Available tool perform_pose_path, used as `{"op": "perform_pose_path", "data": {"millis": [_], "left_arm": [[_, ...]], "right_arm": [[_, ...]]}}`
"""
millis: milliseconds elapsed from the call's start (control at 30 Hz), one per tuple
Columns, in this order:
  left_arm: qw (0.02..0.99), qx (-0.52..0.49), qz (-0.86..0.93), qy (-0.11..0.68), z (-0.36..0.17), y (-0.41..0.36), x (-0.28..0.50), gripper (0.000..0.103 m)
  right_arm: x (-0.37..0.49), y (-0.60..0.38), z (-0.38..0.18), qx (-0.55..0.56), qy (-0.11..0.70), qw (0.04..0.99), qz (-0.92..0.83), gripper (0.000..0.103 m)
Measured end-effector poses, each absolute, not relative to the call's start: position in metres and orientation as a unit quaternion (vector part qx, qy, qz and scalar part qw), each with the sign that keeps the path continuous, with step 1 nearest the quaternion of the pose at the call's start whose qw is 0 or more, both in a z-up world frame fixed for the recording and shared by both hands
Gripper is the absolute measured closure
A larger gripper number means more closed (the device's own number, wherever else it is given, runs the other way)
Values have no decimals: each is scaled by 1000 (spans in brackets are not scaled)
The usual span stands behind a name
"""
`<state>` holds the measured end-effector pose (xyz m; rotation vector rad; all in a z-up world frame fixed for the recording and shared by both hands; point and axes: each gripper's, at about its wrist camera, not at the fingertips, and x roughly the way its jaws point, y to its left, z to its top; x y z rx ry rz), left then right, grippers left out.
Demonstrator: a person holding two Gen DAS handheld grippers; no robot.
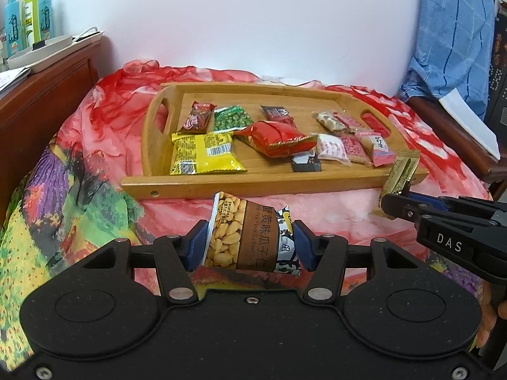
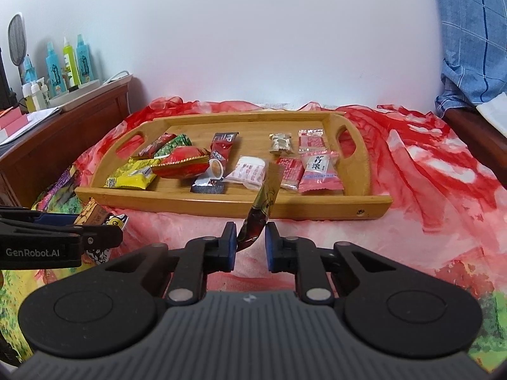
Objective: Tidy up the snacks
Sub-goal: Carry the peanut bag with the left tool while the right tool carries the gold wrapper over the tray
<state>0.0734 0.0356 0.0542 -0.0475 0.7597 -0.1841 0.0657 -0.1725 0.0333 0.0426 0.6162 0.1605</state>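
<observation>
My right gripper (image 2: 250, 242) is pinching 1 thin snack stick (image 2: 264, 204), my left gripper (image 1: 248, 242) is squeezing the seed bag (image 1: 250, 237), both short of the tray (image 1: 253, 180) they are going into.

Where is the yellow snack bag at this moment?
The yellow snack bag lies in the wooden tray, at its front left corner in the left wrist view, beside the red packet and in front of the green pea packet.

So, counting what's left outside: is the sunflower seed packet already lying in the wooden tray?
No, the brown sunflower seed packet sits clamped between the left gripper fingers, short of the tray.
</observation>
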Motion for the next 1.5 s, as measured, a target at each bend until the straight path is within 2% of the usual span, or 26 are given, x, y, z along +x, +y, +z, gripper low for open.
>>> {"op": "perform_pose_path", "data": {"millis": [467, 800, 1233, 1500], "left_arm": [[923, -33, -94, 372, 69, 32, 83, 49], [926, -37, -93, 365, 86, 30, 104, 50], [931, -64, -90, 348, 115, 26, 170, 50], [928, -80, -82, 353, 110, 26, 227, 50]], "right_arm": [[59, -188, 42, 67, 322, 940, 94, 84], [67, -194, 59, 76, 304, 945, 96, 84], [126, -198, 93, 87, 273, 952, 107, 84], [186, -193, 84, 89, 311, 940, 110, 84]]}}
